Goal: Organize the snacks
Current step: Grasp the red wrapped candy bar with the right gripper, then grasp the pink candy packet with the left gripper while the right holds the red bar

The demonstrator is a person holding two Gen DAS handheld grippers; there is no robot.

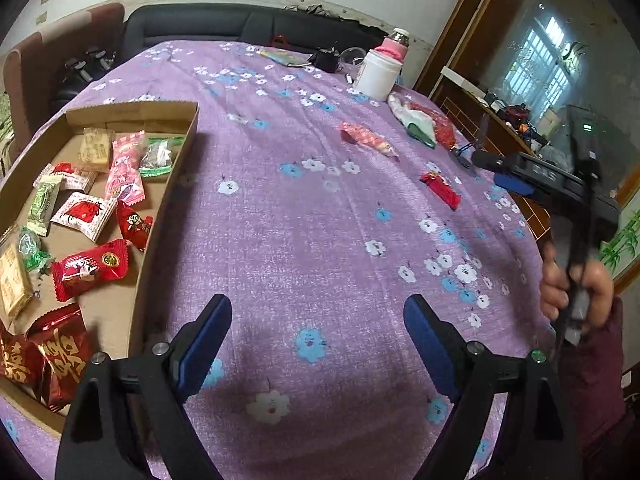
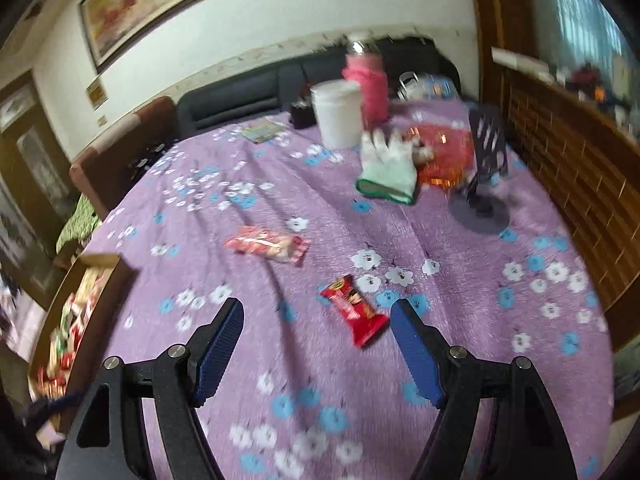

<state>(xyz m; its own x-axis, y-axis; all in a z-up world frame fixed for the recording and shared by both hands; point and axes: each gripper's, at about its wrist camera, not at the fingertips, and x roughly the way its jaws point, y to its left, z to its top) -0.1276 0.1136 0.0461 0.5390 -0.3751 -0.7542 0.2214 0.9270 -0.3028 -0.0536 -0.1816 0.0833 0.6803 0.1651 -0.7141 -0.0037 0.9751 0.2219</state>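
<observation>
My right tool (image 2: 316, 344), jaws wide and empty, hangs just near of the small red foil snack packet (image 2: 354, 316) on the purple floral-clothed table (image 2: 460, 320), ready to straddle it, far right of the shallow cardboard tray (image 1: 168, 200) of sorted sweets.

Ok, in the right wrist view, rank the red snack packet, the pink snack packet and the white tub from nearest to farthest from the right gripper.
1. Red snack packet, just ahead of the right gripper, toward its right finger.
2. Pink snack packet, mid-table, left of centre.
3. White tub, at the far edge.
</observation>
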